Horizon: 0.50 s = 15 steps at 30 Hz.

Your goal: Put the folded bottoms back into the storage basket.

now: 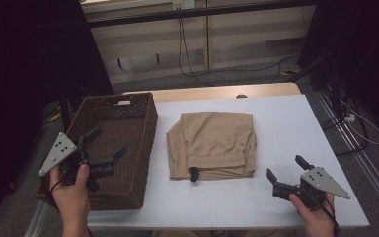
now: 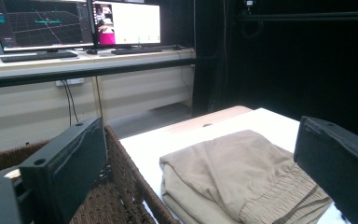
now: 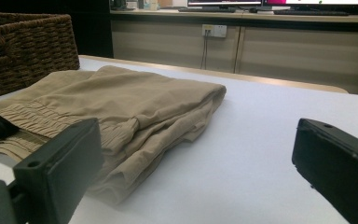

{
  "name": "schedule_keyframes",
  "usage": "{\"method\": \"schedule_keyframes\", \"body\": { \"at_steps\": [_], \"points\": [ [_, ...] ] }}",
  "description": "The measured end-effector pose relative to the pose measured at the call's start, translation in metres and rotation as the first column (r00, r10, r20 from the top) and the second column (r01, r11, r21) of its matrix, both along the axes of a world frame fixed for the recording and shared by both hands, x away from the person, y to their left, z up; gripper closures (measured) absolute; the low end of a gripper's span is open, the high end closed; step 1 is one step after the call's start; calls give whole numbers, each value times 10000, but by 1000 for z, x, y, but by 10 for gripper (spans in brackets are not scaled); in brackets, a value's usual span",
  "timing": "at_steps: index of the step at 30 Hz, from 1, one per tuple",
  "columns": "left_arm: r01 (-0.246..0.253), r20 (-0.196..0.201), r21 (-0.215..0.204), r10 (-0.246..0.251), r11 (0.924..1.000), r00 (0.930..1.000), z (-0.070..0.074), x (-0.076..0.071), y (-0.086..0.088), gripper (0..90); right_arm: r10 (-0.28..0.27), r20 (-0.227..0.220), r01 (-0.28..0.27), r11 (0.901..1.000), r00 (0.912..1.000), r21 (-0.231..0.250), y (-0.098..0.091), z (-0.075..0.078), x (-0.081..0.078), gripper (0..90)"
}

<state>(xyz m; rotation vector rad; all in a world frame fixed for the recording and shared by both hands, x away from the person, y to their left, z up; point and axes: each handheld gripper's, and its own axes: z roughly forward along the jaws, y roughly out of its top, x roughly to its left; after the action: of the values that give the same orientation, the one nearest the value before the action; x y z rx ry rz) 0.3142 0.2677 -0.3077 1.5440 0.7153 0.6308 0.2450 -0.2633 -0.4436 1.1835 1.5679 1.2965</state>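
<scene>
A folded tan pair of shorts (image 1: 211, 144) with an elastic waistband lies in the middle of the white table (image 1: 286, 128); a black drawcord end (image 1: 194, 174) pokes out at its near edge. The dark wicker basket (image 1: 123, 133) stands at the table's left. My left gripper (image 1: 108, 142) hovers over the basket's near part, open, nothing between its jaws. My right gripper (image 1: 287, 167) rests low near the table's front right, open and empty, pointing toward the shorts (image 3: 121, 107). The left gripper view looks across the basket rim (image 2: 130, 177) at the shorts (image 2: 233, 182).
A wooden strip (image 1: 212, 92) edges the table's far side. Beyond it stands a long desk with monitors (image 2: 74, 23), and cables hang down to the floor (image 1: 182, 54). Bare table surface lies to the right of the shorts and in front of them.
</scene>
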Motion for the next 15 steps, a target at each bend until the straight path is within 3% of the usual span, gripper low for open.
{"method": "schedule_keyframes", "body": {
  "at_steps": [1,4,11,15],
  "points": [
    [6,22,196,-6,9998,10000,0,0,1,28,0,0,0,10000,10000,0,0,0,0,13],
    [-55,11,70,55,10000,10000,-1,1,-1,28,-31,-62,30,9998,10000,-181,0,0,0,22],
    [5,103,227,-7,9997,9999,-2,4,-4,25,5,-93,-8,9995,10000,-313,1,0,1,22],
    [13,162,149,-16,9999,9999,-1,5,-5,23,-160,-487,134,9985,9987,-532,2,0,3,15]
  ]
}}
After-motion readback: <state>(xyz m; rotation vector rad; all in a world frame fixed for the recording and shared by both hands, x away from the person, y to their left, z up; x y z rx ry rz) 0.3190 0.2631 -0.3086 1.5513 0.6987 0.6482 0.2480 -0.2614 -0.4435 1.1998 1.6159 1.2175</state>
